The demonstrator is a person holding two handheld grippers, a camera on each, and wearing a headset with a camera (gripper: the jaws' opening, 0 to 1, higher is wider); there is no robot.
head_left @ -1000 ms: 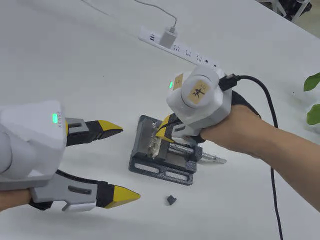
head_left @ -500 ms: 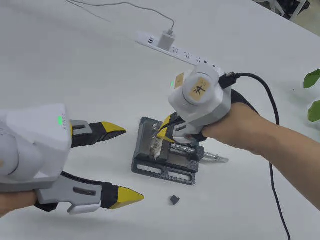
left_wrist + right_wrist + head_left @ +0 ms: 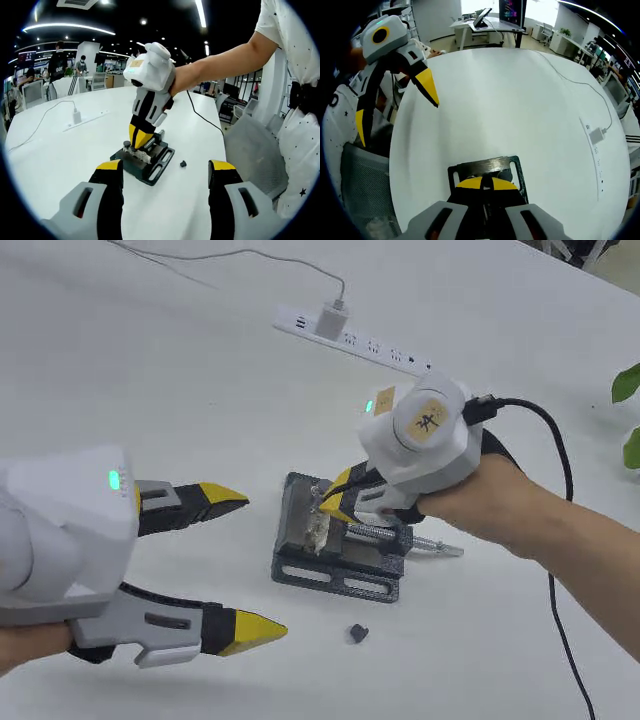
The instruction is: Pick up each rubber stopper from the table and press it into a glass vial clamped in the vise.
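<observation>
Though nearest of all, left gripper [image 3: 265, 563]: near-left, jaws spread wide, nothing btwn them, tips aimed right, above table [image 3: 150, 400].
Loose stopper [image 3: 357, 633]: small dark plug on bare table, just in front of vise, right of left gripper's lower tip & apart from it; too small to tell which end is up.
Key relation: stopper much closer to left gripper than to right one; probably a short reach rightward, roughly along the jaws' own line, then a narrow close for so small a piece.
Vise [image 3: 335, 575]: dark, flat on table, centre; screw handle sticking out to the right.
Vial [image 3: 318, 532]: pale glass clamped in vise, mostly hidden, tilt unclear.
Right gripper [image 3: 328, 506]: held from right side, pointing down onto vial top, jaws drawn together, tips meeting; stopper beneath them or not, hidden.
Step (guess): one stopper being pressed in; at least one more to go.
Far: white power strip [image 3: 350, 335] w/ charger & cable; green leaves [image 3: 628, 385] at right edge.
</observation>
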